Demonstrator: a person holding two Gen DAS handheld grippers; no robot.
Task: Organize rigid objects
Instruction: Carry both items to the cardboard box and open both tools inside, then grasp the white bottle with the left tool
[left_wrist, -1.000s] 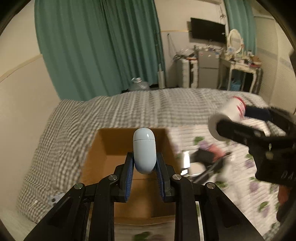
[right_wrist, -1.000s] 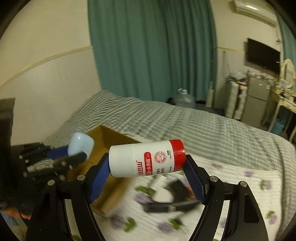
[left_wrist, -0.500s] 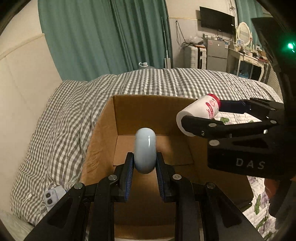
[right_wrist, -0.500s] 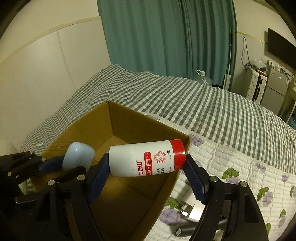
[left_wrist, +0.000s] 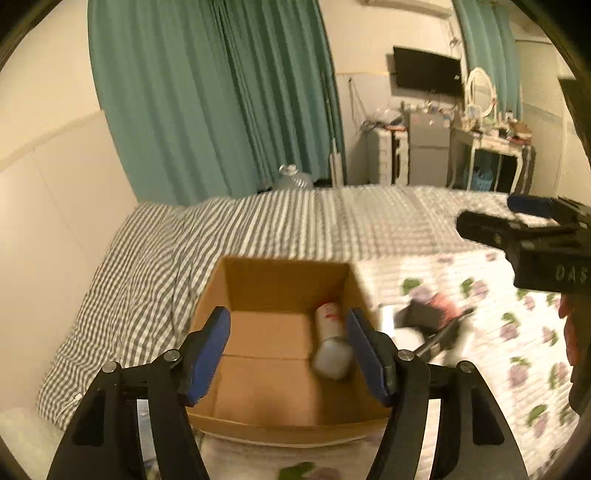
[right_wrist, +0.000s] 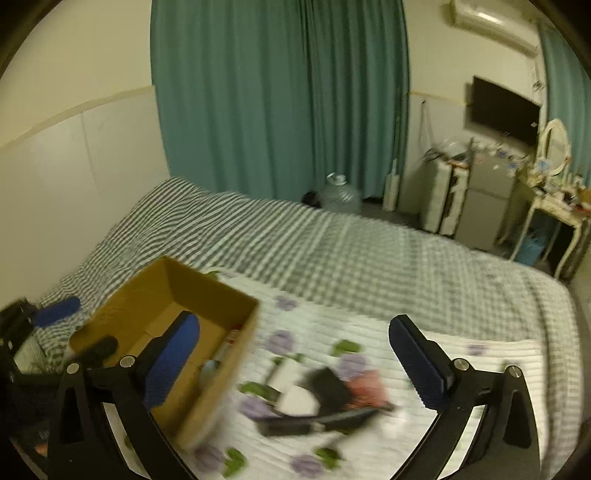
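An open cardboard box (left_wrist: 284, 273) sits on the bed; it also shows in the right wrist view (right_wrist: 207, 291). The white bottle with a red cap (left_wrist: 330, 341) lies inside the box against its right wall. The pale blue capsule is not visible. My left gripper (left_wrist: 288, 347) is open and empty above the box. My right gripper (right_wrist: 295, 362) is open and empty, to the right of the box over the floral quilt; it also shows at the right of the left wrist view (left_wrist: 524, 225). A blurred pile of dark, white and red objects (right_wrist: 325, 402) lies on the quilt.
The bed has a grey checked cover (left_wrist: 332, 221) and a white floral quilt (right_wrist: 369, 332). Green curtains (left_wrist: 207, 99), a water jug (right_wrist: 340, 195), a small fridge (left_wrist: 428, 155) and a cluttered dressing table (left_wrist: 487, 147) stand beyond the bed. A wall is on the left.
Both grippers opened and let go: the bottle now lies in the box and the blue capsule is out of sight. Both grippers have pulled up and back from the box.
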